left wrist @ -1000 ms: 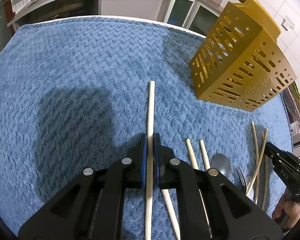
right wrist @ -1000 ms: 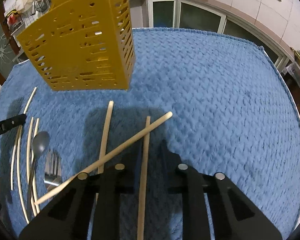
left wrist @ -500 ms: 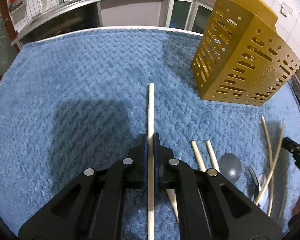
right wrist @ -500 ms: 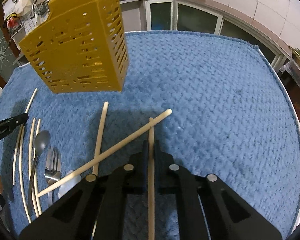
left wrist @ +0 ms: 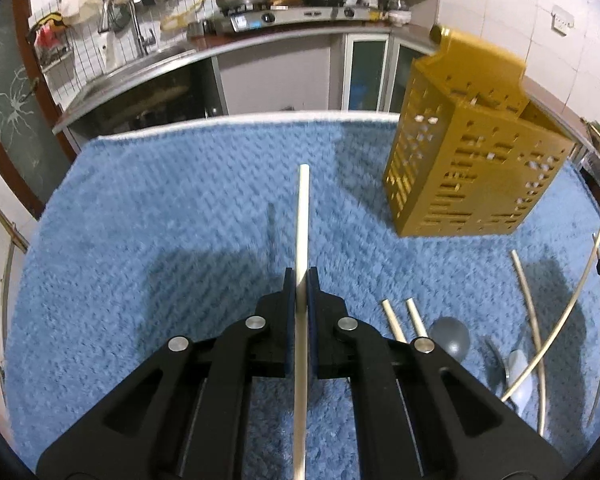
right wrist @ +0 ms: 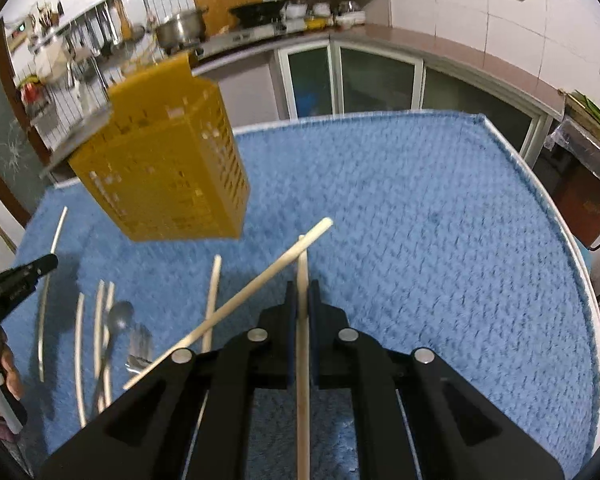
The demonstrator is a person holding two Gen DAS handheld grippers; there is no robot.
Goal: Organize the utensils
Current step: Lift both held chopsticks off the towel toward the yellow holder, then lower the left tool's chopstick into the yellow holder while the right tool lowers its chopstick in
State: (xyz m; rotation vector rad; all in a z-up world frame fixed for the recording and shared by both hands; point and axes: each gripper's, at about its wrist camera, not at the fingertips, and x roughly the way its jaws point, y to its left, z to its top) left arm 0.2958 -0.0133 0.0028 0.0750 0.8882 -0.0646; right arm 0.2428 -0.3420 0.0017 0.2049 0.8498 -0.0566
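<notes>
In the left wrist view my left gripper [left wrist: 301, 276] is shut on a pale wooden chopstick [left wrist: 302, 220], which hangs just above the blue towel [left wrist: 160, 220] and casts a thin shadow. The yellow perforated utensil holder [left wrist: 468, 160] stands to its right. In the right wrist view my right gripper [right wrist: 301, 288] is shut on a second chopstick [right wrist: 302, 264]. A longer chopstick [right wrist: 260, 284] lies slanted across its tip; whether they touch I cannot tell. The holder [right wrist: 160, 168] is up and to the left. The left gripper [right wrist: 49, 262] shows at the left edge.
Loose chopsticks [left wrist: 394, 320], a grey spoon [left wrist: 452, 338] and thin curved sticks [left wrist: 524, 288] lie on the towel's right side. The right wrist view shows a spoon [right wrist: 120, 316], a fork [right wrist: 138, 344] and a chopstick [right wrist: 212, 300]. The towel's edge [right wrist: 512, 152] lies far right, with a kitchen counter [left wrist: 260, 28] behind.
The right gripper's jaws, open around the chopstick a second ago, have shut on it. Both grippers have risen with their chopsticks and tipped up, bringing the kitchen into view.
</notes>
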